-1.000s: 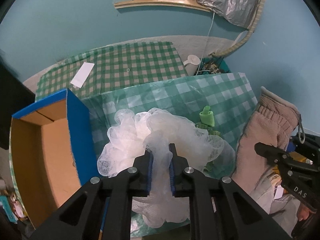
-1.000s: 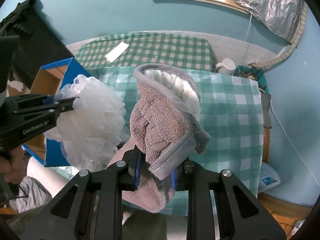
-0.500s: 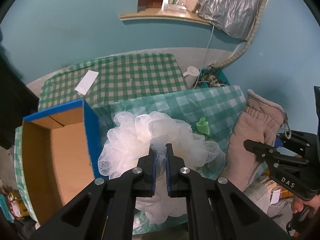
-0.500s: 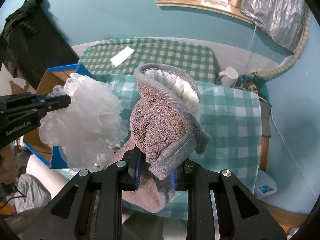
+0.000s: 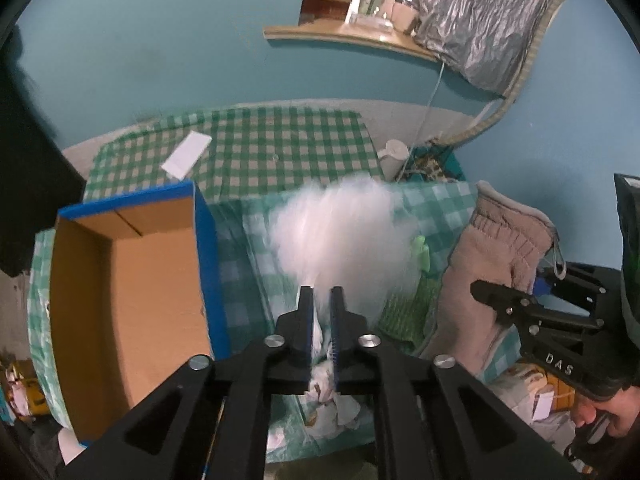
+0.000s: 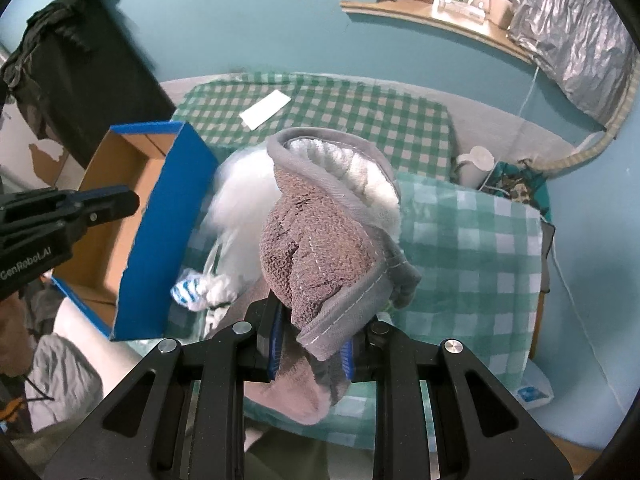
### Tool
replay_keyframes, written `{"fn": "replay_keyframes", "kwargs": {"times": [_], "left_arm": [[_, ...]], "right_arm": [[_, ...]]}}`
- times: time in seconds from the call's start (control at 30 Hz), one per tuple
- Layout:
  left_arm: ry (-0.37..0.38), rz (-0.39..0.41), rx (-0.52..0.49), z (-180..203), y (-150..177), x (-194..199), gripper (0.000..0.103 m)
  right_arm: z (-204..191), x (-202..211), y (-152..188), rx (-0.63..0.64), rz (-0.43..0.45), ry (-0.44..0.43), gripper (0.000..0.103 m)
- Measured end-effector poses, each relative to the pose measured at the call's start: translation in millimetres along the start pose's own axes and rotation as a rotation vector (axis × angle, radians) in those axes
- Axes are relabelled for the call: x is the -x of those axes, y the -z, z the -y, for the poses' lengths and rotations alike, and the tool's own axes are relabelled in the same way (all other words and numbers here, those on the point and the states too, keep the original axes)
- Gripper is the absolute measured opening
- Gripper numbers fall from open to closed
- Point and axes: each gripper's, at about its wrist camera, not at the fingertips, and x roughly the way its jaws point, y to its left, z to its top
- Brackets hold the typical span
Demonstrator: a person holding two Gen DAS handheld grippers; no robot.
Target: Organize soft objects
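The left tongs (image 5: 321,300) are pinched nearly closed on a strand of the white mesh bath pouf (image 5: 340,236), which hangs blurred above the teal-checked worktop (image 5: 436,208), just beside the right wall of the open blue cardboard box (image 5: 120,280) standing at the worktop's left edge. The right tongs (image 6: 312,344) are clamped narrowly on a brown terry mitt (image 6: 320,256) with grey binding and a white fleecy lining, held up over the middle of the worktop. A small green bottle (image 5: 422,252) lies on the cloth between pouf and mitt. A white slip of paper (image 6: 266,110) rests on the green-checked surface (image 6: 360,112) beyond the far edge.
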Motion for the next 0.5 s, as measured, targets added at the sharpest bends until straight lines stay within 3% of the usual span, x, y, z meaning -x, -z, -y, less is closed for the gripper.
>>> {"fn": "replay_keyframes", "kwargs": {"times": [0.13, 0.3, 0.37, 0.5], "left_arm": [[0.016, -0.031, 0.024, -6, 9, -11, 0.034], [0.009, -0.06, 0.03, -7, 11, -22, 0.04], [0.003, -0.051, 0.036, -8, 9, -23, 0.053], [0.009, -0.024, 0.046, -5, 4, -23, 0.063]], "right_arm": [[6, -11, 5, -0.005, -0.033, 0.0, 0.022], [20, -13, 9, -0.027, -0.058, 0.001, 0.022], [26, -11, 10, -0.028, -0.06, 0.011, 0.022], [36, -5, 11, -0.045, -0.052, 0.017, 0.022]]}}
